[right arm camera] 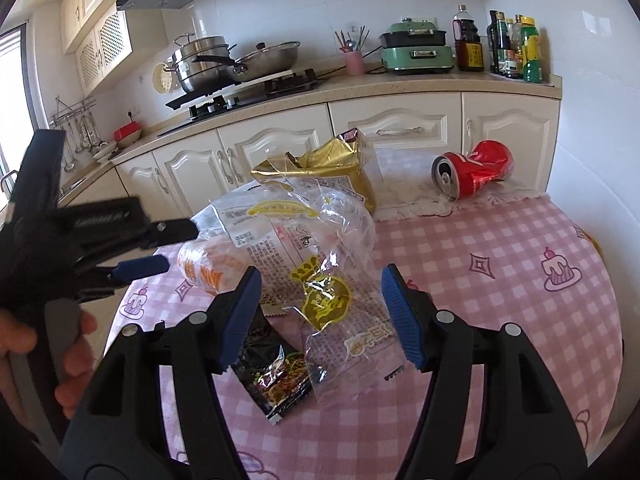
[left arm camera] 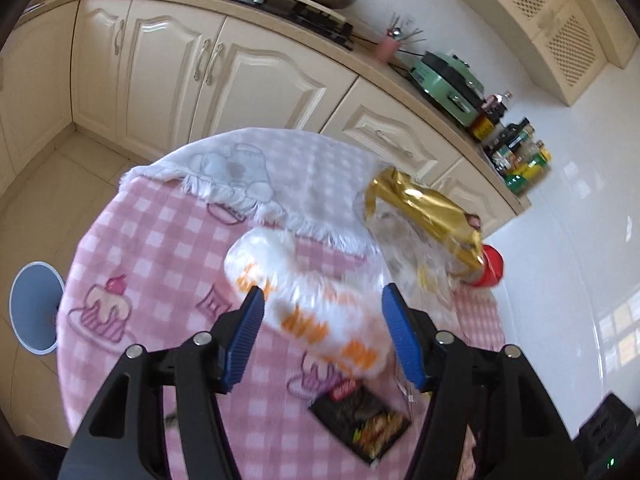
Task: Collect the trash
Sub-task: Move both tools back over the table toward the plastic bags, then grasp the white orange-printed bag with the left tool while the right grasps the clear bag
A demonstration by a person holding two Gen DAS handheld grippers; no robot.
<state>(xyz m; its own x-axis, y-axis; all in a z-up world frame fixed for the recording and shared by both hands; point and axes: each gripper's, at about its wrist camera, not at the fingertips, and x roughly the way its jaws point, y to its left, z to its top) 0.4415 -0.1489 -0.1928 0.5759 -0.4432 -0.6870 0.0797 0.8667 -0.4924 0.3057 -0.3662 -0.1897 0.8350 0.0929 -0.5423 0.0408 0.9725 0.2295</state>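
Note:
Trash lies on a round table with a pink checked cloth (left arm camera: pixel 160 240). A white bag with orange print (left arm camera: pixel 316 300) sits between the open fingers of my left gripper (left arm camera: pixel 322 330). Behind it are a clear and gold wrapper (left arm camera: pixel 424 216), a red crushed can (left arm camera: pixel 490 266) and a small black sachet (left arm camera: pixel 360 420). In the right wrist view my right gripper (right arm camera: pixel 320 312) is open over the clear wrapper (right arm camera: pixel 320 264), with the black sachet (right arm camera: pixel 276 380) below, the white and orange bag (right arm camera: pixel 208 268) and my left gripper (right arm camera: pixel 140 268) at left, and the can (right arm camera: pixel 476 174) far right.
A blue-grey bin (left arm camera: pixel 34 308) stands on the floor left of the table. A white fringed towel (left arm camera: pixel 256 176) covers the table's far part. Cream cabinets and a counter (right arm camera: pixel 360 84) with a stove, pots and bottles run behind. A white wall (left arm camera: pixel 580 260) is right.

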